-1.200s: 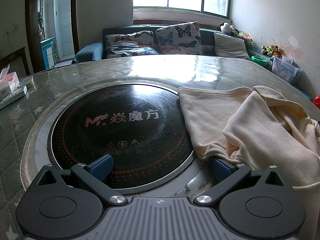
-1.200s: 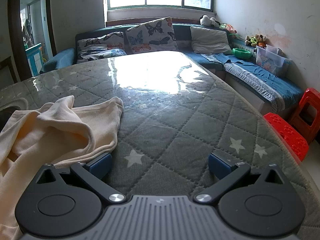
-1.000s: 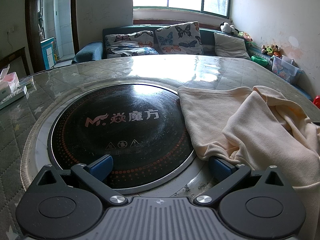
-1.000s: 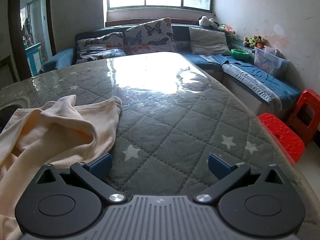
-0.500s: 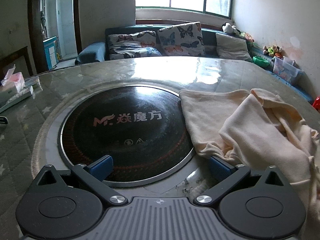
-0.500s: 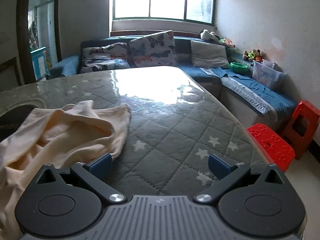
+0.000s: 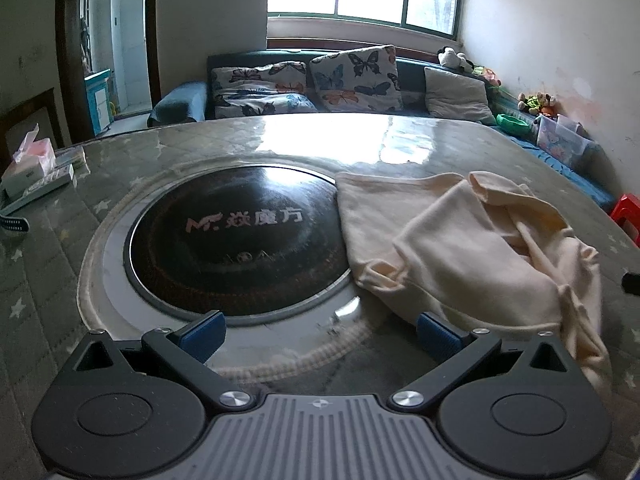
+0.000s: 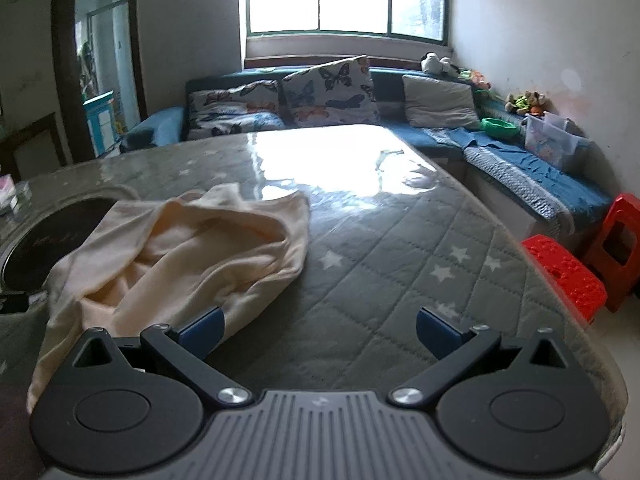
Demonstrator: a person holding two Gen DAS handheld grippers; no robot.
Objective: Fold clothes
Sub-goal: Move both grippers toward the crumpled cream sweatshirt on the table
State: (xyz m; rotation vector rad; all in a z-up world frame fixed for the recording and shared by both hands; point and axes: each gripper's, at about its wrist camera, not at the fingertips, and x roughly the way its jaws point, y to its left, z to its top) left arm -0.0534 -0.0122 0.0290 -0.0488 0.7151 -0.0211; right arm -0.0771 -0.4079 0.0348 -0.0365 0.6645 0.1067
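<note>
The cream garment [image 7: 472, 248] lay crumpled on the desk [image 8: 400, 264], its left part draped over the rim of the round black cooktop [image 7: 224, 240] set into the surface and its right part on the quilted star-patterned cover. No fold could be made out yet; the cloth was bunched in loose ridges with a hem turned under.

Both pairs of jaws were held wide apart and nothing was gripped. The left gripper [image 7: 320, 332] hovered near the front of the cooktop with the garment's near edge just beside its right finger; the right gripper [image 8: 318, 330] hovered with the garment's near corner just beside its left finger.

Several things could be judged liable to go wrong. More than one layer might be pinched where the cloth was bunched — the garment would then be lifted as a lump rather than spread. Cloth might be dragged across the glossy cover and slid instead of flattened. The part hanging toward the near edge of the desk might be pulled off by its own weight.

Open room was seen to the right and beyond the garment — a bare stretch of cover reaching the far edge. To the far left, boxes [image 7: 30, 176] stood well apart. A red stool [image 8: 560, 276] stood off the desk's right edge.
</note>
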